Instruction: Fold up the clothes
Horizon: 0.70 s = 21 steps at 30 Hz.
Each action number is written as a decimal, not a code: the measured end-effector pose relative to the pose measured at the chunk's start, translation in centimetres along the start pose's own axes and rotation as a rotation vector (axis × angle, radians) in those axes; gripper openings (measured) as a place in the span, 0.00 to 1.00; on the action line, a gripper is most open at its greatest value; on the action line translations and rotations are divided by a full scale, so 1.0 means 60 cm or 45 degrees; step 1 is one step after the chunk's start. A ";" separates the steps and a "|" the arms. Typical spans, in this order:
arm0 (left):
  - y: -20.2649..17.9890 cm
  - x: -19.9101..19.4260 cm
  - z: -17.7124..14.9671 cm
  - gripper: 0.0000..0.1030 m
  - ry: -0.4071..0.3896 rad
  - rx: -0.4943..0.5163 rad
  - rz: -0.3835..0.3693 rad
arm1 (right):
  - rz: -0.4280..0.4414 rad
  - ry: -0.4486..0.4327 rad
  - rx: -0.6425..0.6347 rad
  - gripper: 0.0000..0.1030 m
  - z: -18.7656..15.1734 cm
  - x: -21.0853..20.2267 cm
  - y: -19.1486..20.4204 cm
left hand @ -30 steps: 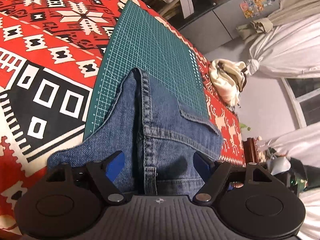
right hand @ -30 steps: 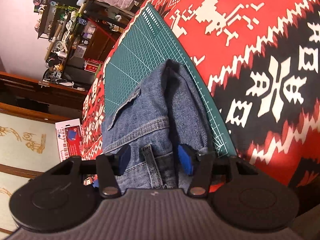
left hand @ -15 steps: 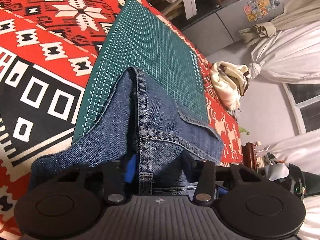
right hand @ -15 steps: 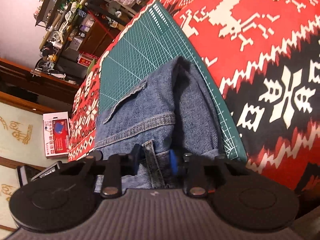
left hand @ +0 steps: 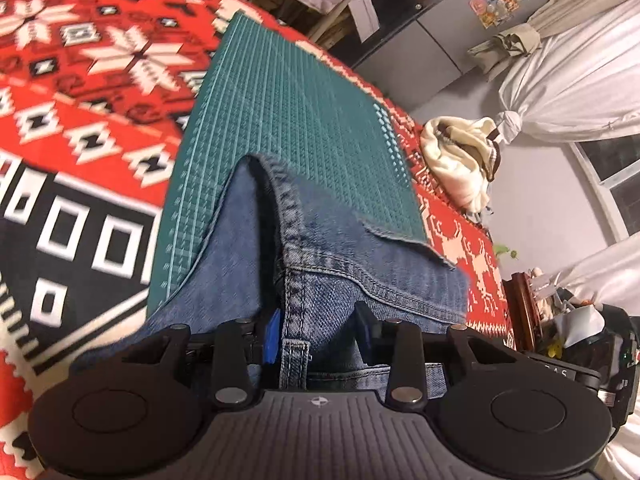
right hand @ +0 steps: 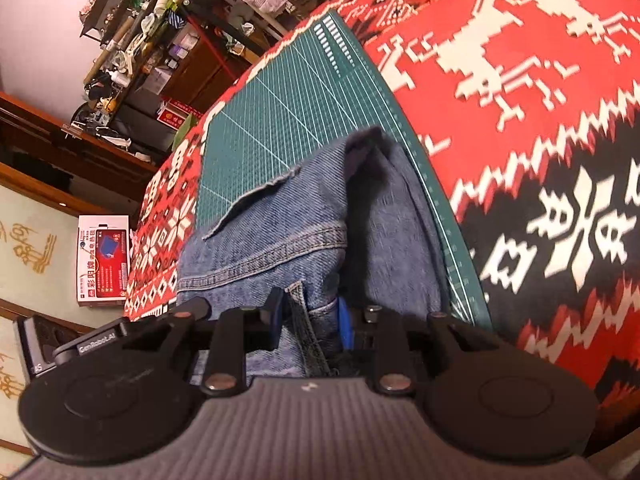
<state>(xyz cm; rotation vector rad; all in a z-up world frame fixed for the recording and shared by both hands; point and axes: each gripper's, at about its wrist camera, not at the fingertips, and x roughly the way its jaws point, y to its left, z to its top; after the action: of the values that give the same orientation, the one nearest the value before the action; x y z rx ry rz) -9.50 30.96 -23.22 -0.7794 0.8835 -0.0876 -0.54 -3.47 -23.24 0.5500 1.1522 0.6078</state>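
Note:
A pair of blue denim jeans (left hand: 320, 248) lies on a green cutting mat (left hand: 296, 112), bunched up at the waistband end nearest me. My left gripper (left hand: 318, 338) is shut on the waistband around a belt loop, its blue pads pressed into the denim. In the right wrist view the same jeans (right hand: 288, 224) rise in a fold over the mat (right hand: 288, 96). My right gripper (right hand: 310, 318) is shut on the waistband beside another belt loop. The far leg ends are hidden under the raised fold.
A red, white and black patterned blanket (left hand: 80, 112) covers the surface under the mat. A cream garment (left hand: 460, 160) lies at the far edge. Cluttered shelves (right hand: 152, 40) and a red-and-white box (right hand: 104, 260) stand beyond the surface; white curtains (left hand: 568, 72) hang at the right.
Both grippers have closed on the jeans' waistband; the left was wide open a second ago. The denim now bunches higher and both views have tilted slightly.

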 end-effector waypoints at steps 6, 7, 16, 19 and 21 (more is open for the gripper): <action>-0.006 -0.003 -0.001 0.36 0.004 0.007 0.021 | 0.005 -0.013 -0.019 0.30 -0.013 -0.013 -0.007; -0.008 -0.003 0.000 0.39 0.007 0.014 0.030 | -0.001 -0.011 -0.020 0.31 -0.013 -0.011 -0.010; -0.009 -0.063 -0.007 0.42 -0.094 0.028 0.074 | -0.066 -0.072 -0.091 0.36 -0.026 -0.055 -0.020; -0.018 -0.084 0.010 0.37 -0.138 0.039 0.052 | -0.125 -0.150 -0.219 0.33 -0.022 -0.086 0.005; -0.030 -0.087 0.024 0.37 -0.172 0.067 0.031 | -0.162 -0.202 -0.309 0.30 -0.016 -0.102 0.025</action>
<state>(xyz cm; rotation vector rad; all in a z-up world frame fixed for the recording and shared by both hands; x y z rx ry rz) -11.44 32.42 -18.07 -0.7167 0.7596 -0.0361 -3.41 -6.54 -18.48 0.3094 0.9401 0.5739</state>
